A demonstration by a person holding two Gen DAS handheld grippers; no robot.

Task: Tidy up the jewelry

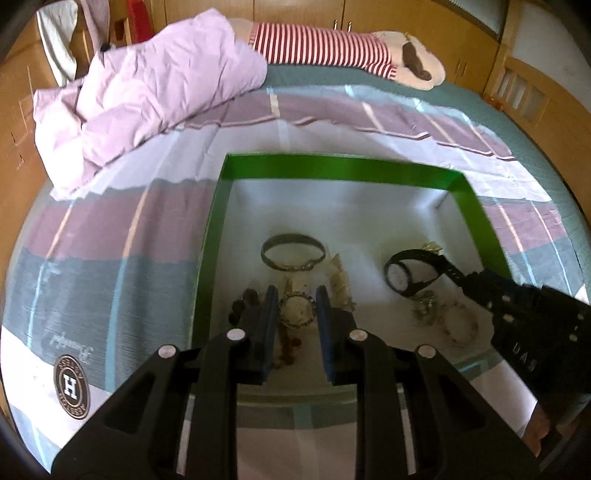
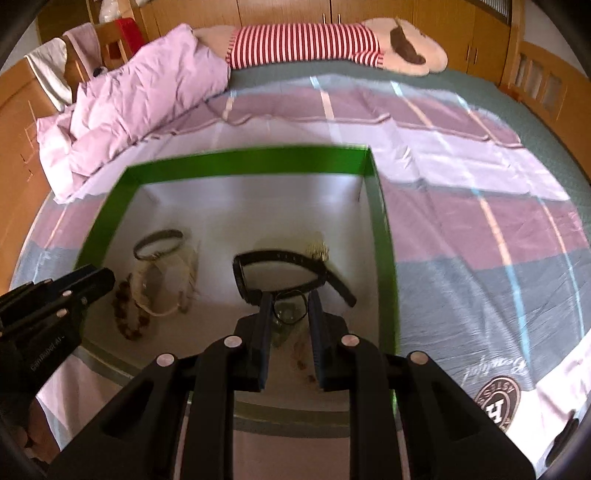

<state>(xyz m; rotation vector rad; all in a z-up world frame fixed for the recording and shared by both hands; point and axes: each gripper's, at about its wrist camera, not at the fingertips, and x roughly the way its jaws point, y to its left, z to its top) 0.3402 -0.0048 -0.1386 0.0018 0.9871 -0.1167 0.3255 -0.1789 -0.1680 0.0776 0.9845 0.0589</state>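
Note:
A green-rimmed box (image 1: pixel 332 166) (image 2: pixel 240 162) with a white floor lies on the bed and holds jewelry. My left gripper (image 1: pixel 297 295) is open over a gold-faced watch (image 1: pixel 297 312), beside a dark bangle (image 1: pixel 293 253) and dark beads (image 1: pixel 243 299). My right gripper (image 2: pixel 288 299) is open over a thin ring-like piece (image 2: pixel 290 308), just below a black watch (image 2: pixel 280 273). That black watch (image 1: pixel 402 275) shows in the left view too, with the right gripper's tip (image 1: pixel 480 284) against its strap. A brown bead necklace (image 2: pixel 129 314) and cream strands (image 2: pixel 166 295) lie at left.
The bed has a striped purple, grey and white sheet (image 1: pixel 110 240). A crumpled pink duvet (image 1: pixel 147 99) lies at the far left. A plush toy in a red striped shirt (image 2: pixel 306 44) lies at the far edge. Wooden cabinets (image 2: pixel 369 11) stand behind.

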